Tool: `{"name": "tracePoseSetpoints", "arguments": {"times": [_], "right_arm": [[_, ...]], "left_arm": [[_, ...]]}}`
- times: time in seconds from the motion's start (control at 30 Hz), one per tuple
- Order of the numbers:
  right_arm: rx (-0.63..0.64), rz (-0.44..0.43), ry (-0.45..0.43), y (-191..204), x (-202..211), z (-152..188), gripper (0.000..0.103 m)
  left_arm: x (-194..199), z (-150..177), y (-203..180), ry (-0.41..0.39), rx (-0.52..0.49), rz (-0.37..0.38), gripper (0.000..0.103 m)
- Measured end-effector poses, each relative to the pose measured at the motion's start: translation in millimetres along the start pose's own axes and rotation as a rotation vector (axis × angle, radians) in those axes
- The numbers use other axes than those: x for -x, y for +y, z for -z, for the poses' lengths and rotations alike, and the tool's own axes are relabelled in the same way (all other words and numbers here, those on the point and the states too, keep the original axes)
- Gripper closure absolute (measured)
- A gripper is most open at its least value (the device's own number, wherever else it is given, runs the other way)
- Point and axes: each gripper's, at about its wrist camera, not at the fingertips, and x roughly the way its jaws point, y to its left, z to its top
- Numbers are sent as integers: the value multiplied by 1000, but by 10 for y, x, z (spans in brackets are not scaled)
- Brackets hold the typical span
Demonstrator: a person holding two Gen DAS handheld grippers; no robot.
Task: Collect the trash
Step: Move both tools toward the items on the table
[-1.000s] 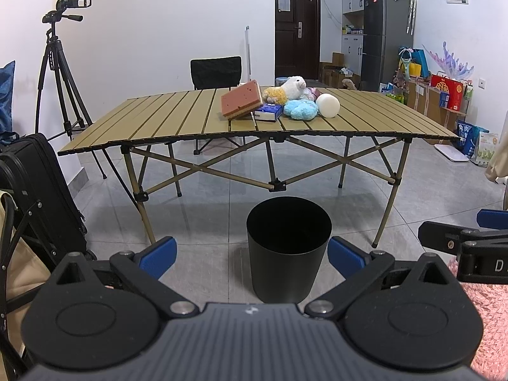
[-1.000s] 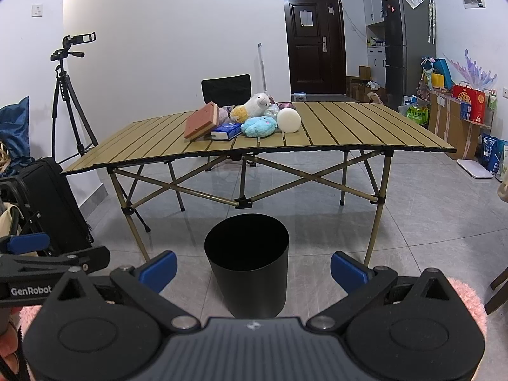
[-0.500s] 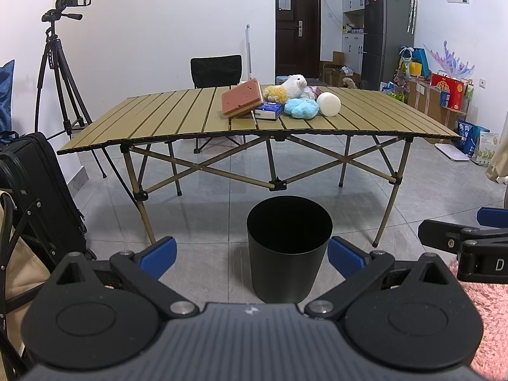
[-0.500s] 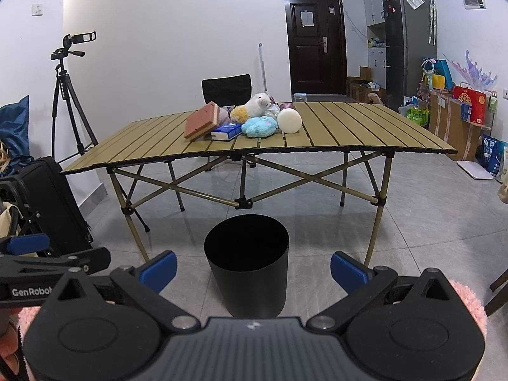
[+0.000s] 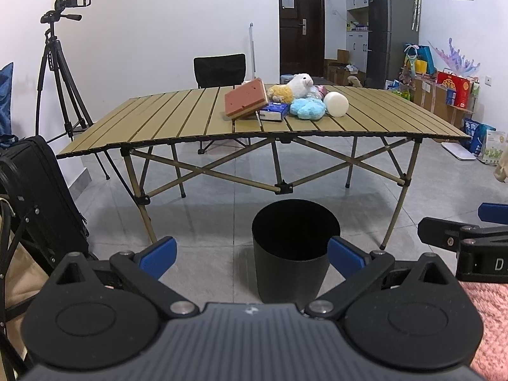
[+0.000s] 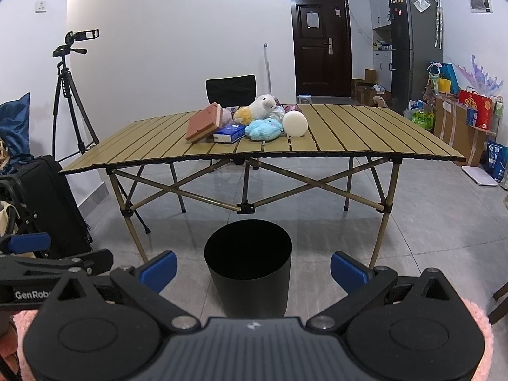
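Note:
A black bin [image 5: 295,247] [image 6: 248,266] stands on the floor in front of a folding slat table [image 5: 177,123] [image 6: 349,133]. On the table lies a pile: a red-brown block [image 5: 245,101] [image 6: 203,122], a blue tissue pack [image 5: 273,111] [image 6: 229,133], a light-blue plush [image 5: 307,108] [image 6: 264,129], a white lamb plush [image 5: 300,84] [image 6: 263,106] and a cream ball [image 5: 337,104] [image 6: 295,123]. My left gripper [image 5: 252,255] is open and holds nothing, low and close to the bin. My right gripper [image 6: 253,270] is open too, beside it; it also shows at the left wrist view's right edge [image 5: 460,238].
A black suitcase [image 5: 35,203] [image 6: 47,203] stands at the left. A camera tripod [image 5: 60,73] [image 6: 71,95] is behind it. A black chair [image 5: 220,70] sits behind the table. A fridge [image 5: 392,28], boxes and bags [image 5: 454,92] line the right wall.
Both grippers have stayed open and almost still; the views shifted only very slightly. Nothing on the table has moved.

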Motion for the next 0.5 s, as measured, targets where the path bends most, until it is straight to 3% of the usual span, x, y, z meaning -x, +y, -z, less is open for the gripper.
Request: {"name": "tracePoseSetpoints", "arguments": {"times": [0.5], "right_arm": [[2, 7, -14, -121, -608, -350, 0]], "left_arm": [[-638, -432, 28, 6, -3, -14, 0]]}}
